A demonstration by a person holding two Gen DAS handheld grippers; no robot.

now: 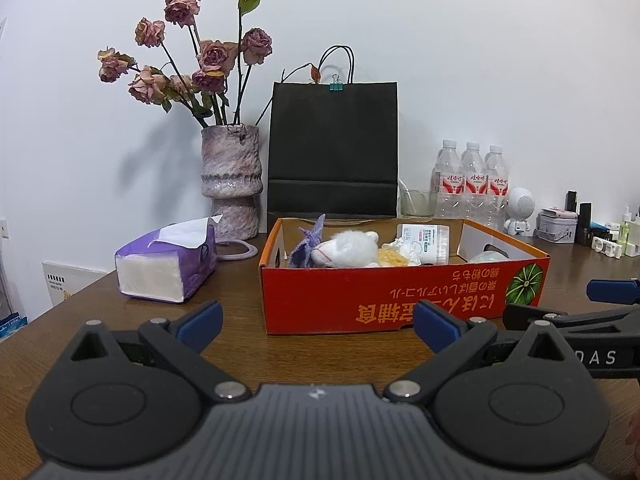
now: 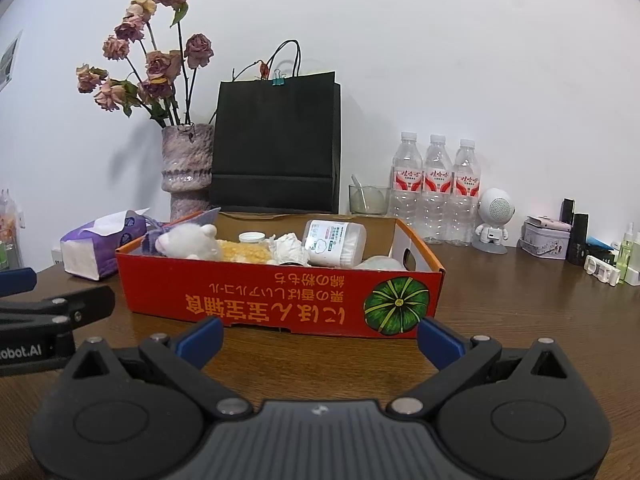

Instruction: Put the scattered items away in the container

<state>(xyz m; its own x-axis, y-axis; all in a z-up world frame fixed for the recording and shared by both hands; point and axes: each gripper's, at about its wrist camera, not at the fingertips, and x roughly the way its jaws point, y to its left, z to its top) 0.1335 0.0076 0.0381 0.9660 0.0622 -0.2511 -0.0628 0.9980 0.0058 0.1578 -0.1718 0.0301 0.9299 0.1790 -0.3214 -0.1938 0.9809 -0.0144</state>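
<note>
Both tongs spread wide and empty: left tongs and right tongs sit low over the table, side by side, aimed at the red cardboard box just ahead. Looks like a neutral pose, pulled back from the box so nothing gets bumped. The box already holds the loose stuff: white plush toy, purple fabric piece against it at the left end, yellow sponge-like lump, crumpled tissue, cotton swab jar lying tilted, small white cap. Tissue pack sits on the table left of the box, apart from it; pink hair tie just behind that. My read: those two are the only candidates left, else task is basically done. Vase, black bag and water bottles along the wall look like fixtures.
</note>
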